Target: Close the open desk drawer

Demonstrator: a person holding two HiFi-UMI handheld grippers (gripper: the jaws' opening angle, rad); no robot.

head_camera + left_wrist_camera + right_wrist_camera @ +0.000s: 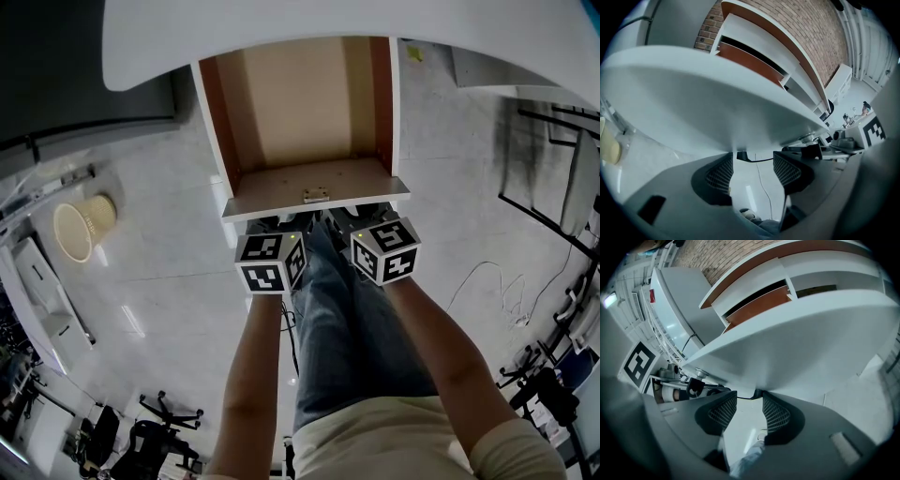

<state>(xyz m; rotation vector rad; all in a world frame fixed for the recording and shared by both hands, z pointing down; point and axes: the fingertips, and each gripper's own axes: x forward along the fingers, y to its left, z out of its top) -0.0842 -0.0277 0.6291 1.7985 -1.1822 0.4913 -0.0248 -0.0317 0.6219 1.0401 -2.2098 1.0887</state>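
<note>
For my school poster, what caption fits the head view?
Left gripper and right gripper, both open, held by the white front of the open desk drawer.

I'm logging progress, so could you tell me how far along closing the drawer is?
Done: nothing yet; the drawer stands pulled out and empty. In hand: the left gripper and right gripper are at the lower edge of its front, jaws open, nothing between them. Left: push it in under the desk.
</note>
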